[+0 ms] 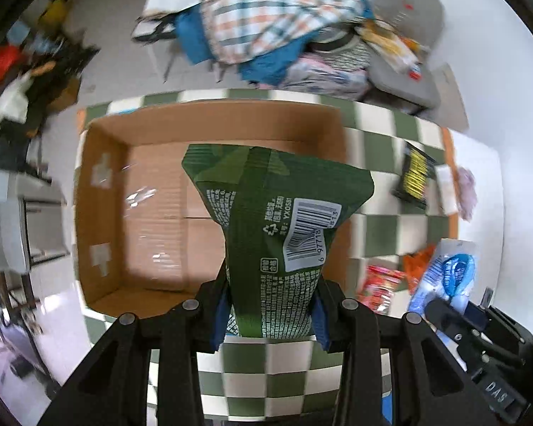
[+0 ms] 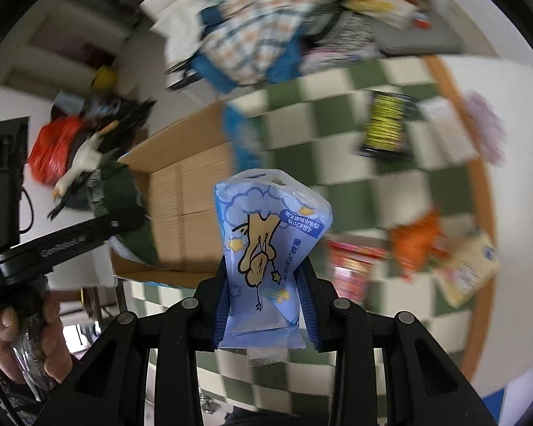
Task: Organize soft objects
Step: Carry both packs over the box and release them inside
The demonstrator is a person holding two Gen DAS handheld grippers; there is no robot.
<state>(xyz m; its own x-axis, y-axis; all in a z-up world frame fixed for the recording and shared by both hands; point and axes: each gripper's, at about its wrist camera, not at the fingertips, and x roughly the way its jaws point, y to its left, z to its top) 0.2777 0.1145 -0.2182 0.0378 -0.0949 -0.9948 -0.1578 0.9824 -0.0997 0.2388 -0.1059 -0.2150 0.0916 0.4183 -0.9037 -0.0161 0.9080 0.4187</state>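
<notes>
- Left wrist view: the left claw (image 1: 270, 314) is clamped on a green pack (image 1: 277, 220), pinched at one end so the rest hangs over the empty cardboard box (image 1: 99, 198), probably for dropping in.
- The right claw (image 2: 264, 314) squeezes a blue tissue pack (image 2: 266, 248) the same way, above the table (image 2: 337, 113) beside the box.
- A black and yellow packet (image 2: 387, 127), red packet (image 2: 351, 266) and orange packet (image 2: 419, 241) lie loose on the checked cloth, likely awaiting sorting.
</notes>
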